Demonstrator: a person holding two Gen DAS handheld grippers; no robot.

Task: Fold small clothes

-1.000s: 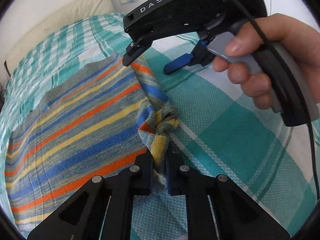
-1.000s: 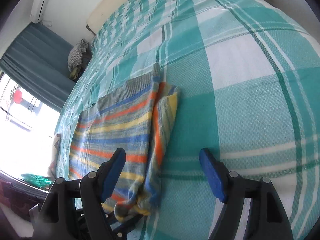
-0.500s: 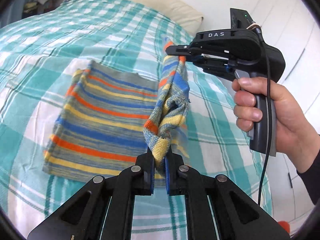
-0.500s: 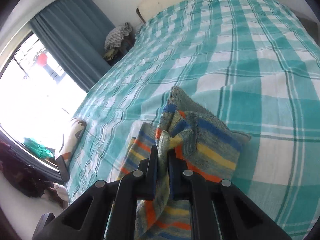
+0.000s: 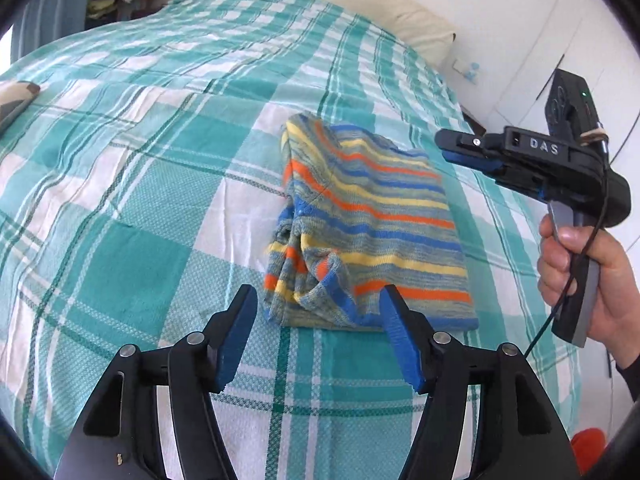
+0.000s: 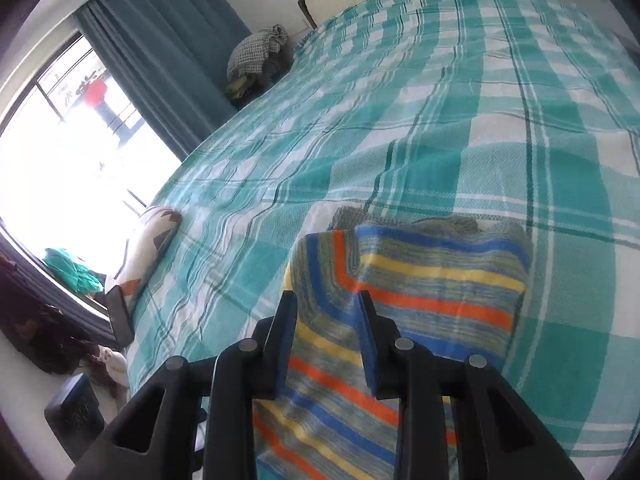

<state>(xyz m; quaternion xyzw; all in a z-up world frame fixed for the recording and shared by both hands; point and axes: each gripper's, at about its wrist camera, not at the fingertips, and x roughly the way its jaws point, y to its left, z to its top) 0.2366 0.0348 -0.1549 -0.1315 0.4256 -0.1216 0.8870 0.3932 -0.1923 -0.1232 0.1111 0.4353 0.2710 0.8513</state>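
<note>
A small knit garment (image 5: 372, 224) with orange, yellow and blue stripes lies folded on the teal checked bedspread (image 5: 132, 184), its near left edge bunched. My left gripper (image 5: 318, 300) hovers just in front of that edge. Its jaws are opening and hold nothing. In the left wrist view a hand holds my right gripper (image 5: 446, 146) above the garment's far right corner, clear of the cloth. In the right wrist view my right gripper (image 6: 325, 300) is over the garment (image 6: 440, 280). Its jaws are opening, with a modest gap, and the pads do not press the cloth.
A cream pillow (image 5: 360, 4) lies at the head of the bed. A patterned cushion (image 6: 148, 248) sits at the bed's window-side edge. Piled clothes (image 6: 260, 52) rest beside the curtain (image 6: 168, 60). White wardrobe doors (image 5: 580, 60) stand on the right.
Half a second ago both grippers were shut on the lifted side of the garment. Both have since let go, and the cloth now lies folded over on the bed.
</note>
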